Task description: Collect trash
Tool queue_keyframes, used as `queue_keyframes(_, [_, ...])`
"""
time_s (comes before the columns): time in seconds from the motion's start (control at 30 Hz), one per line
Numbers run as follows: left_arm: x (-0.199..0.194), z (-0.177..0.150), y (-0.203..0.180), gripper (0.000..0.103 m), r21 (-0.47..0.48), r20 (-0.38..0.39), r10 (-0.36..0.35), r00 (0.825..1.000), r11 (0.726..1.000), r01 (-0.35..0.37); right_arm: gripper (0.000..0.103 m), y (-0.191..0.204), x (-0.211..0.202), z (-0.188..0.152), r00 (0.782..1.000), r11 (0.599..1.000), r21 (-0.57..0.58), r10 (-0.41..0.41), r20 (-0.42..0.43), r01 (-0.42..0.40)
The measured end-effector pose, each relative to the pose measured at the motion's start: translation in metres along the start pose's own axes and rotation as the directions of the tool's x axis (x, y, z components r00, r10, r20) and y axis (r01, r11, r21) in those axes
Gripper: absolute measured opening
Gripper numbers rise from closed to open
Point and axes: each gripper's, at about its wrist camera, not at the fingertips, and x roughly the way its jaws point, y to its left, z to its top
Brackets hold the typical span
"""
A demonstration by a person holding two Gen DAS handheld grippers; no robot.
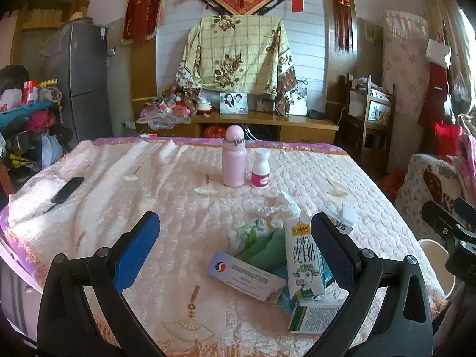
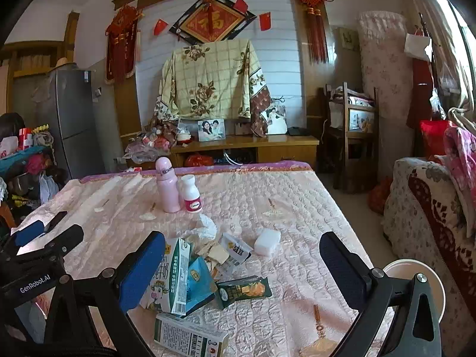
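Trash lies in a loose heap on the quilted bed [image 1: 119,184], nearer the cameras than the pink bottle [image 1: 234,157]: a milk carton [image 1: 302,260] standing upright, a flat white box [image 1: 248,276] touching it, crumpled tissue [image 1: 282,205] behind. The left gripper [image 1: 235,253] and the right gripper [image 2: 242,270] both gape wide, holding nothing.

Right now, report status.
Both claws, left and right, open, empty. Upright white milk carton between left fingers. Pink bottle standing behind.
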Motion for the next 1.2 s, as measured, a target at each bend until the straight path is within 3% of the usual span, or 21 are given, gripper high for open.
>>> queue_keyframes(1.2, [-0.0045, -0.0048, 0.0002, 0.101, -0.016, 0.001, -0.005, 1.0, 1.0, 0.005, 0.103, -0.0016, -0.0059, 0.0029, 1.0, 1.0, -0.012, -0.024, 0.008, 0.024])
